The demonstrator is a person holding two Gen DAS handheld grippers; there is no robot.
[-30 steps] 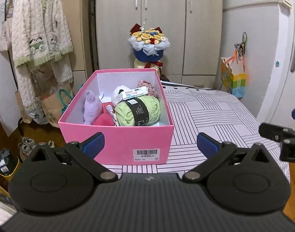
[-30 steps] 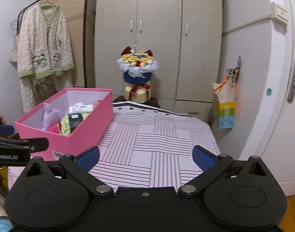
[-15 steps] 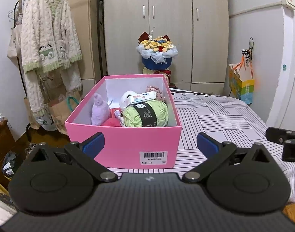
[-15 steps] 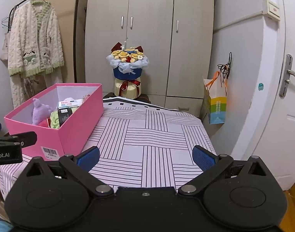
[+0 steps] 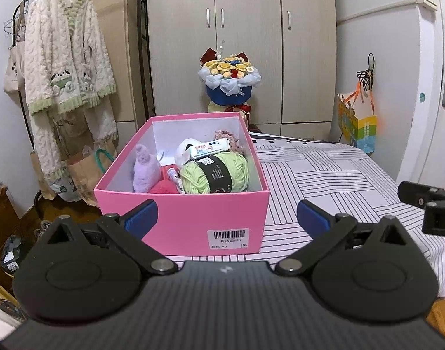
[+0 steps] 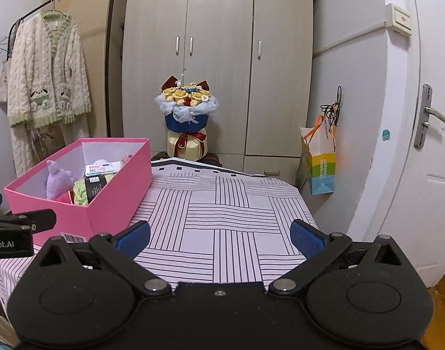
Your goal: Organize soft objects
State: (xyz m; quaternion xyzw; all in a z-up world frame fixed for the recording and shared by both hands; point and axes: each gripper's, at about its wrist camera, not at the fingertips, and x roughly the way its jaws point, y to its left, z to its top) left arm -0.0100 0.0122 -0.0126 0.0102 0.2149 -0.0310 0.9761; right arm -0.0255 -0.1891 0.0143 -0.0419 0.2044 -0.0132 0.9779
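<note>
A pink box (image 5: pixel 193 218) stands on the striped bed cover (image 5: pixel 324 175). It holds a green yarn ball (image 5: pixel 215 173), a purple plush (image 5: pixel 145 170), a red soft item (image 5: pixel 162 188), a white tissue pack (image 5: pixel 210 148) and a pinkish knitted piece (image 5: pixel 225 138). My left gripper (image 5: pixel 227 215) is open and empty, just in front of the box. My right gripper (image 6: pixel 219 236) is open and empty over the bed cover (image 6: pixel 222 210), to the right of the box (image 6: pixel 105 204). The plush (image 6: pixel 57 179) and yarn (image 6: pixel 82 192) also show there.
A flower bouquet (image 5: pixel 229 87) stands behind the bed before grey wardrobes (image 5: pixel 251 43). A clothes rack with a white knitted cardigan (image 5: pixel 64 64) is at left, with paper bags (image 5: pixel 85 169) below. A colourful gift bag (image 6: pixel 319 163) hangs by the white door (image 6: pixel 427 145) at right.
Both grippers have drawn back and risen a little; the box sits slightly farther off in the left wrist view. Both stay open and empty. Nothing in the box has moved.
</note>
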